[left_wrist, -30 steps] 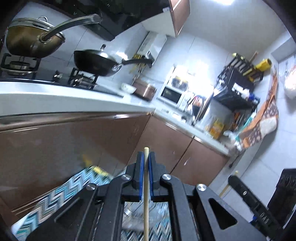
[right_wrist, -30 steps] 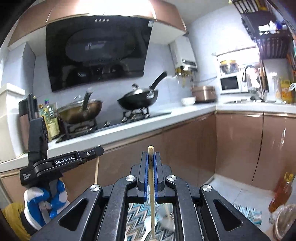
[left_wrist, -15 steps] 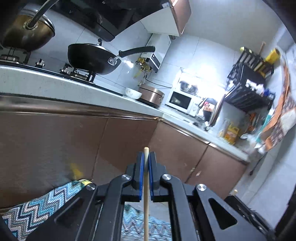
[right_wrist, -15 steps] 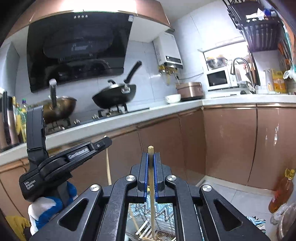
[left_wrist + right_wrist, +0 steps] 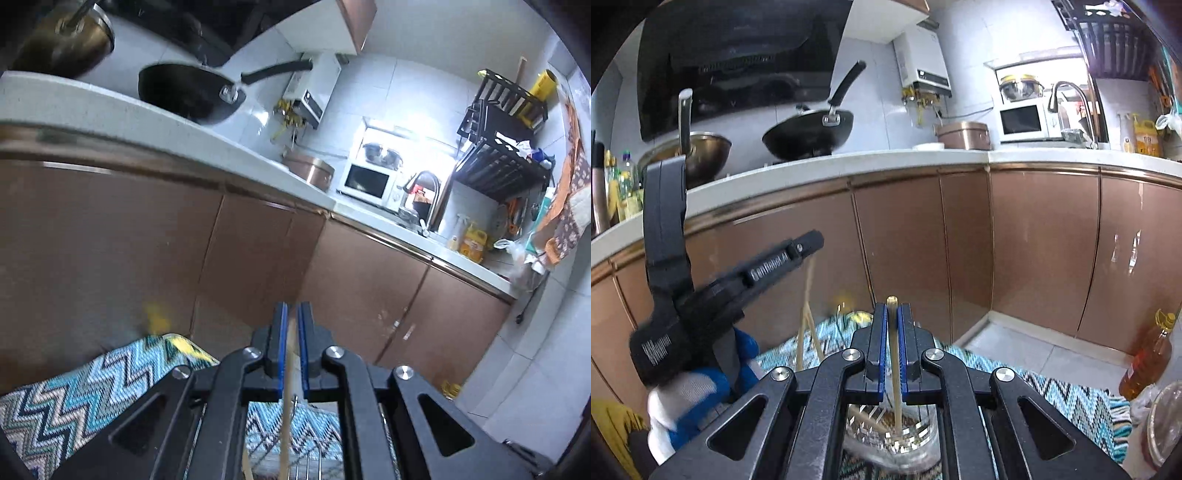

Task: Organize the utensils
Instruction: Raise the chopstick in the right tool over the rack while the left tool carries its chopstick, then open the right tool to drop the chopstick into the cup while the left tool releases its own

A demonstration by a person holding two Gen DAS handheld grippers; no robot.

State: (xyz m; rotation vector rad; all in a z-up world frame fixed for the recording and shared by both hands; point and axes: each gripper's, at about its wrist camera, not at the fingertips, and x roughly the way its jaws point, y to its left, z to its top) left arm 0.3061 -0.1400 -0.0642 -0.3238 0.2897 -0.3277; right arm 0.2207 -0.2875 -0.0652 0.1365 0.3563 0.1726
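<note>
Right wrist view: my right claw [image 5: 893, 321] is closed tight on one chopstick [image 5: 896, 373], which runs down between the blue pads into a clear holder [image 5: 925, 441] on the zigzag cloth [image 5: 1067, 398]. The holder sits just below the claw, near the middle of the cloth; its lower end looks inside the rim, though blur hides whether it touches bottom. A slanted stick [image 5: 866, 419] lies in the holder already.

My left claw [image 5: 812, 245] shows at the left of this view, in my blue-gloved hand [image 5: 701, 391], pinching a second chopstick [image 5: 806, 295] that hangs down over the cloth's far edge. Left wrist view confirms: left claw [image 5: 291, 334] is shut on that stick [image 5: 286, 417], with cloth [image 5: 74, 398] and wire bars below.

Step in hand, as I judge it: dropping chopsticks into the holder, right one first.

Next move calls for: easing the right pads apart so the stick falls in, then bringing the left stick over the rim, upright, before release.
</note>
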